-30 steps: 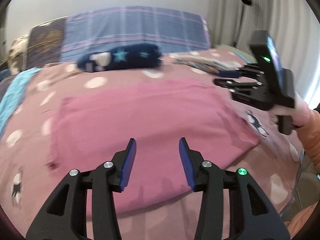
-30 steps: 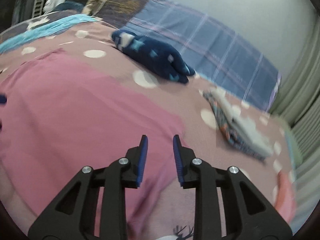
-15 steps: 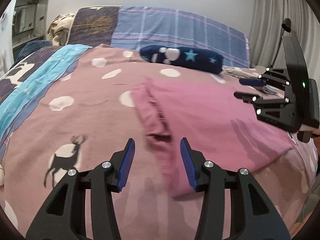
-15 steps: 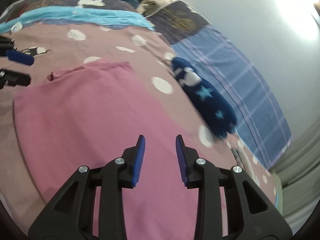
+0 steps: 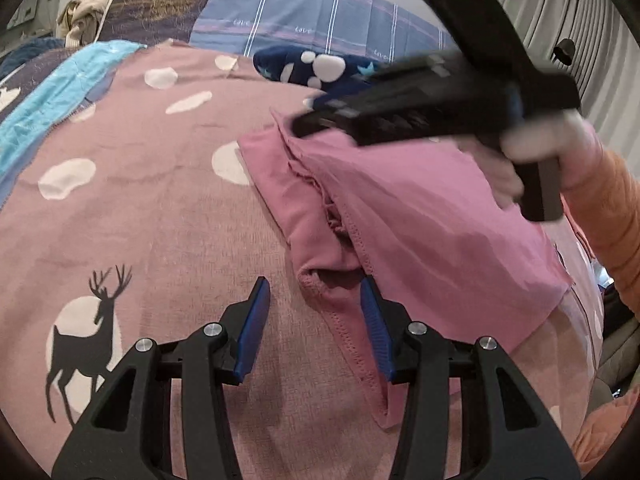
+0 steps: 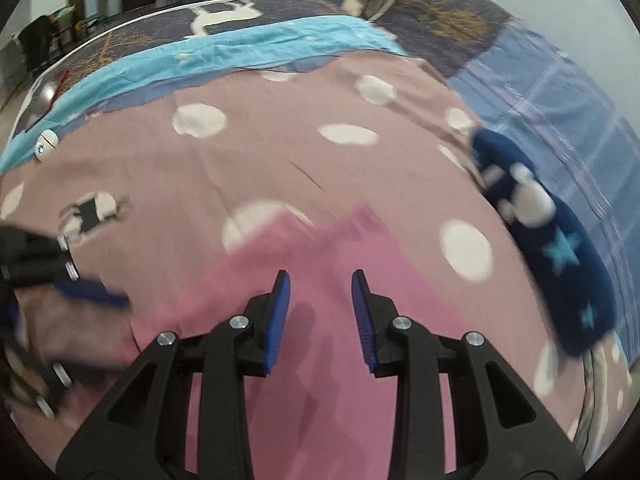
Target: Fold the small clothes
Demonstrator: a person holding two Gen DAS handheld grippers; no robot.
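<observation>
Pink garment (image 5: pixel 420 216): flat on the mauve spotted bedspread (image 5: pixel 160 208), a short sleeve with stitched hem turned toward the near edge. Left gripper (image 5: pixel 316 316): jaws parted, empty, poised above that sleeve opening, right pad just over the hem. Right gripper (image 6: pixel 320 312): jaws narrowly apart, having just been opening, nothing between them, above the garment's far corner. Navy star-print bundle (image 5: pixel 316 68): beyond, apart.

The blue striped pillow (image 5: pixel 320 12) has the small white word "love" on it, printed a few times along its stripes.
</observation>
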